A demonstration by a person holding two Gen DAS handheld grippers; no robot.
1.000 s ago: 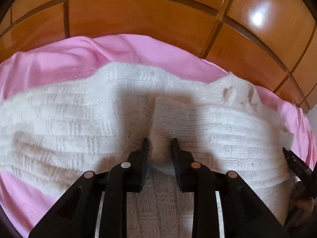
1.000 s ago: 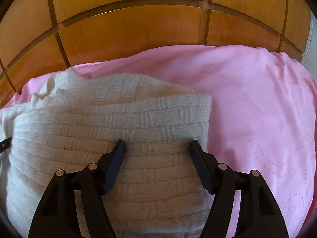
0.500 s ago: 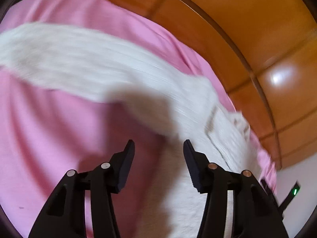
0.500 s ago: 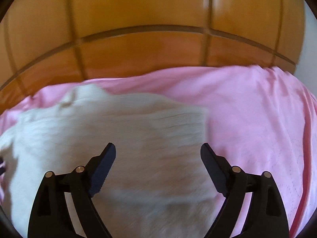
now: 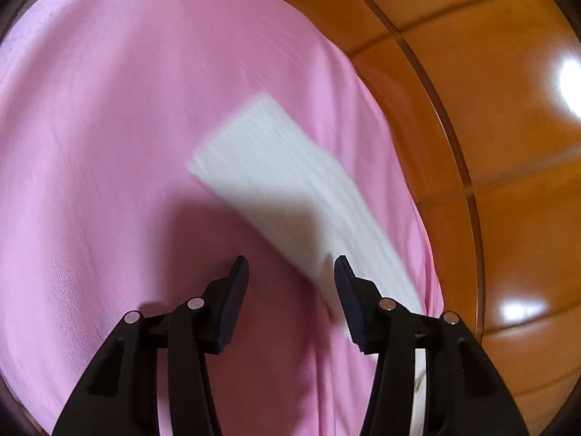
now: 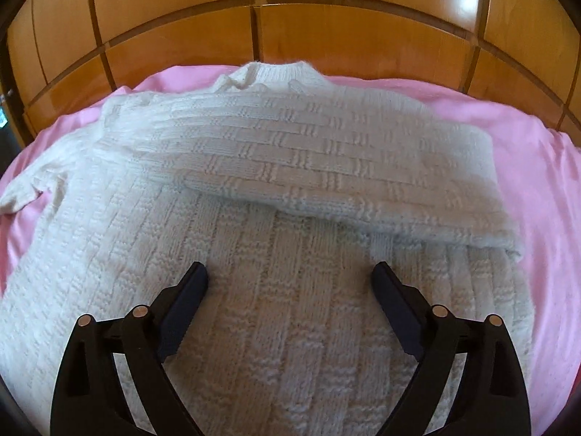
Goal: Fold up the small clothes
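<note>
A cream knitted sweater (image 6: 276,290) lies on the pink sheet (image 6: 544,189). One sleeve (image 6: 326,167) is folded across its chest, and the collar points to the far side. My right gripper (image 6: 290,283) is open and empty just above the sweater's body. In the left wrist view only a blurred sleeve (image 5: 290,189) of the sweater shows, stretched out on the pink sheet (image 5: 109,145). My left gripper (image 5: 290,272) is open and empty, above the sheet at the near edge of that sleeve.
A glossy wooden panelled headboard (image 6: 290,18) rises behind the bed; it also shows in the left wrist view (image 5: 490,109) on the right. The pink sheet extends widely to the left of the left gripper.
My left gripper let go of the sleeve fold, opened and swung left toward the other sleeve. My right gripper opened wider and pulled back from the sweater.
</note>
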